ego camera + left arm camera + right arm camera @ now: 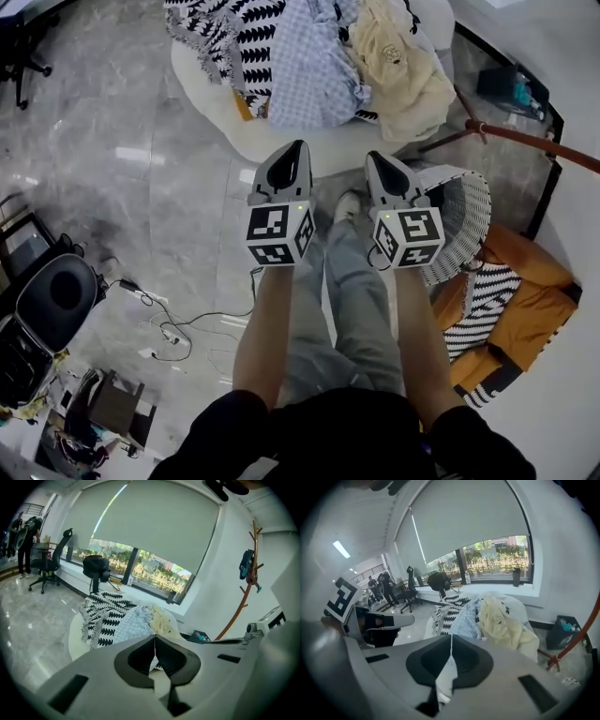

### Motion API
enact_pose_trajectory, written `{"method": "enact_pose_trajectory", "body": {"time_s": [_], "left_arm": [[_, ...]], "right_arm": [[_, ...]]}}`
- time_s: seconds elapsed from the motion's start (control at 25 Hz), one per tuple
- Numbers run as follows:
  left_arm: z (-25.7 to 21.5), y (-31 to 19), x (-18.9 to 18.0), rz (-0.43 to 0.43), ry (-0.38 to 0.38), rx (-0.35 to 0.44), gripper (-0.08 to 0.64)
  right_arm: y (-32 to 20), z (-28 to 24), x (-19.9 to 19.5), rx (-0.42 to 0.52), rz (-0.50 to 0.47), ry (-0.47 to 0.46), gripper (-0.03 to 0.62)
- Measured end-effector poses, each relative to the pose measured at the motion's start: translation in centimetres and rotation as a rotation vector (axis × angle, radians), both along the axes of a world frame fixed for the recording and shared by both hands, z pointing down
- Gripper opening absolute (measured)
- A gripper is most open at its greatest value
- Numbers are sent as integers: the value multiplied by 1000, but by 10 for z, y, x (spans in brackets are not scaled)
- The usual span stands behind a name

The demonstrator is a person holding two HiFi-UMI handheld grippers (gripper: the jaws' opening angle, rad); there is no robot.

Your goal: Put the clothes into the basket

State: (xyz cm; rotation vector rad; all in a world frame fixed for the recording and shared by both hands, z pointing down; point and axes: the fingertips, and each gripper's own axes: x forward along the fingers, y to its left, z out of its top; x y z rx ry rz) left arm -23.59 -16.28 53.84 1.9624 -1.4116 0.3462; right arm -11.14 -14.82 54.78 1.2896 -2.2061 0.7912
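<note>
A heap of clothes lies on a round white seat (281, 141): a black-and-white patterned cloth (225, 33), a pale blue checked shirt (314, 66) and a cream garment (403, 61). The same pile shows ahead in both gripper views, with the checked shirt (133, 623) and the cream garment (501, 620). A white woven basket (459, 220) stands on the floor at the right. My left gripper (298, 145) and right gripper (375, 157) hang side by side above the floor, short of the seat, both shut with nothing between the jaws.
A wooden coat stand (525, 139) and an orange chair with a striped cushion (506, 300) are at the right. A black round device (52, 300) and loose cables (164, 323) lie at the left. An office chair (49, 557) and people stand far off.
</note>
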Motion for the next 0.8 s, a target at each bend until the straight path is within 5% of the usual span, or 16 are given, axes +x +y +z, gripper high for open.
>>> {"method": "enact_pose_trajectory", "body": {"time_s": [0.52,0.56,0.64,0.8], "left_arm": [[135,-34,-13,25,-15,-75,9],[143,-38,-12,36,-19,-81,11],[157,-44,-7,71,-35,-90,21],[194,-48,-4,130,-56,-159,179]], "right_arm": [[-68,112,-10,24,-54,89,15],[-74,118,-10,21,-55,95,29],[-83,131,-9,1,-58,98,182],[-100,155,-10,-20,-57,105,213]]}}
